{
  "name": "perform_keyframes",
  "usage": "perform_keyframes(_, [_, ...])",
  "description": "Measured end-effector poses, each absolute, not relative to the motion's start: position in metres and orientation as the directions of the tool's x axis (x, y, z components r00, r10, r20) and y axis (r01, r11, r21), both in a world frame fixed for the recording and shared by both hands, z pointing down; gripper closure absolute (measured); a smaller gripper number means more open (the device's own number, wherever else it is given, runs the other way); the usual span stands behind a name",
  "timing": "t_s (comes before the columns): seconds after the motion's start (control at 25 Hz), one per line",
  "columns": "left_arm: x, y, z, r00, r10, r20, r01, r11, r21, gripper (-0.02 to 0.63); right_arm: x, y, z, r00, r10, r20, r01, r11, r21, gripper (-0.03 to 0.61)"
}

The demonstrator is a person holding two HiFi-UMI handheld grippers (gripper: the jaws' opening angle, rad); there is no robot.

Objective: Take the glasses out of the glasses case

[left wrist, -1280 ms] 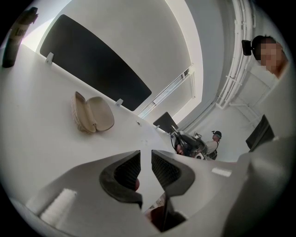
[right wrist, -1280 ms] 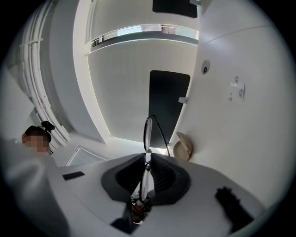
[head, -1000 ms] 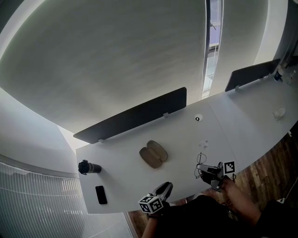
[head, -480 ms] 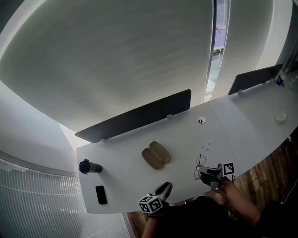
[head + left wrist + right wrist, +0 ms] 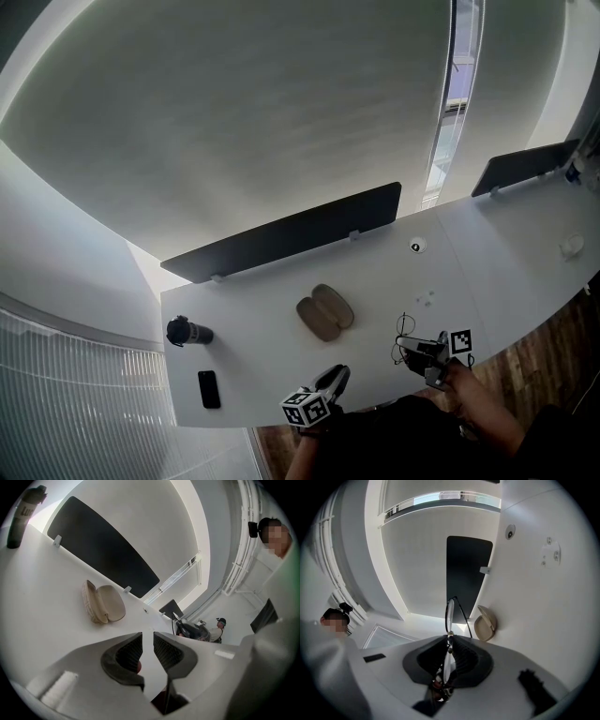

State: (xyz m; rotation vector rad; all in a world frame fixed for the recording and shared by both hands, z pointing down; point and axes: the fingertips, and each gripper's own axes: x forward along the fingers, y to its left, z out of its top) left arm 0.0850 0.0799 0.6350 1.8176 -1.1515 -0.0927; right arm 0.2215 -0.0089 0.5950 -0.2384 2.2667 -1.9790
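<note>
The tan glasses case (image 5: 325,312) lies open on the white table (image 5: 253,352); it also shows as the case (image 5: 102,603) and the case (image 5: 486,623) in the gripper views. My right gripper (image 5: 412,349) is to the right of the case, near the table's front edge, shut on the thin-rimmed glasses (image 5: 405,328). In the right gripper view the glasses (image 5: 450,613) stand edge-on, pinched between the jaws of the gripper (image 5: 450,644). My left gripper (image 5: 333,378) hovers at the front edge below the case. Its jaws (image 5: 147,641) stand slightly apart with nothing between them.
A black bottle (image 5: 187,332) and a dark phone (image 5: 208,389) lie at the table's left end. A long black divider panel (image 5: 291,234) runs along the far edge, with another panel (image 5: 525,167) to the right. A small round fitting (image 5: 416,246) sits mid-table.
In the head view the table, case and bottle have slid to the right, while both grippers keep about the same places in the picture. Neither gripper's jaws have changed.
</note>
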Motion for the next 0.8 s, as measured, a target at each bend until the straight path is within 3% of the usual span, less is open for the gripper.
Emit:
perform_keyframes(0.52, [0.054, 0.085, 0.656, 0.542, -0.747, 0.383, -0.592, -0.017, 0.806, 0.532, 0.207, -0.016, 0.609, -0.966, -0.258, 0.0, -0.012, 0.046, -0.999, 0.535])
perform_keyframes(0.8, [0.039, 0.089, 0.654, 0.564, -0.735, 0.376, -0.584, -0.033, 0.811, 0.532, 0.219, -0.027, 0.677, -0.913, -0.362, 0.189, -0.161, -0.107, -0.981, 0.535])
